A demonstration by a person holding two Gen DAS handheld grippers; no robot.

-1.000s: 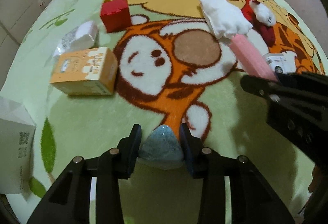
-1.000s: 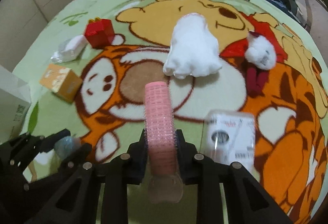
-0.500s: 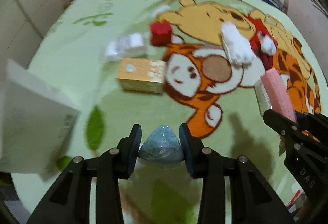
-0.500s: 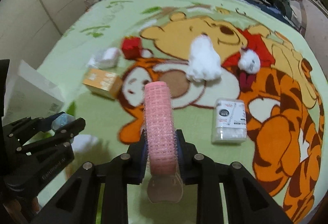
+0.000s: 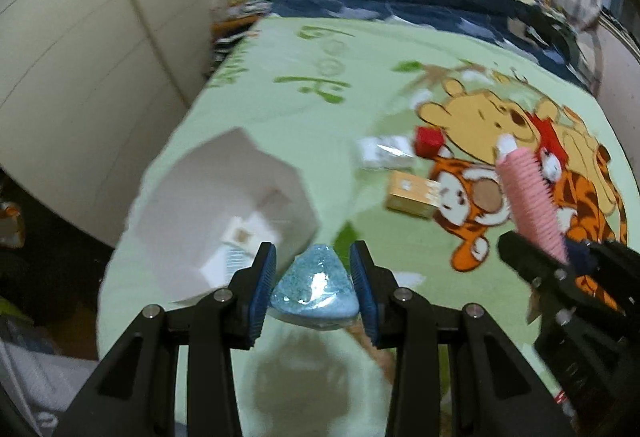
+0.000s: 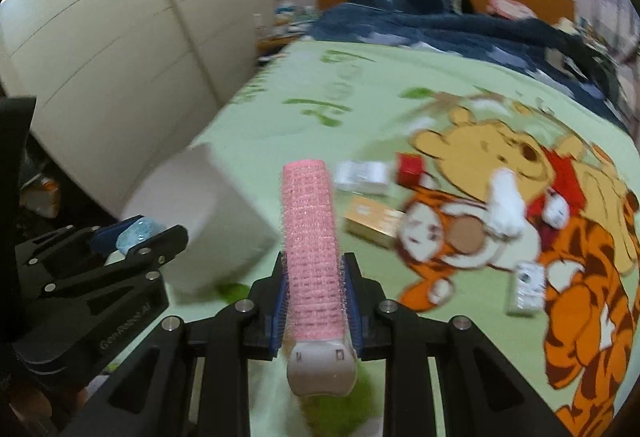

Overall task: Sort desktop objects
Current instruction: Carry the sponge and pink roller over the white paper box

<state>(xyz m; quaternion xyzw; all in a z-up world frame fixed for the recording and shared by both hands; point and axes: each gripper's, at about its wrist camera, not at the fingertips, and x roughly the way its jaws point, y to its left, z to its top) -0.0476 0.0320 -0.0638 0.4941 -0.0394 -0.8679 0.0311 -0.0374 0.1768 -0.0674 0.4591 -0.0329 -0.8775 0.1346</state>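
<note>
My left gripper (image 5: 314, 283) is shut on a blue triangular sponge (image 5: 314, 289) and holds it above the blanket, close to an open white box (image 5: 216, 213). My right gripper (image 6: 316, 301) is shut on a pink hair roller (image 6: 310, 249) that stands up between the fingers. The roller also shows in the left wrist view (image 5: 528, 197), and the left gripper with the sponge (image 6: 138, 231) shows at the left of the right wrist view, beside the white box (image 6: 196, 213).
On the cartoon blanket (image 5: 304, 125) lie an orange box (image 6: 374, 221), a red box (image 6: 410, 167), a clear packet (image 6: 362, 177), a white plush paw (image 6: 506, 205), a white and red plush (image 6: 558, 211) and a clear case (image 6: 526, 289). A wardrobe (image 6: 120, 37) stands left.
Both grippers have risen and swung left with their objects. The white box is now much closer and the other items lie farther off to the right.
</note>
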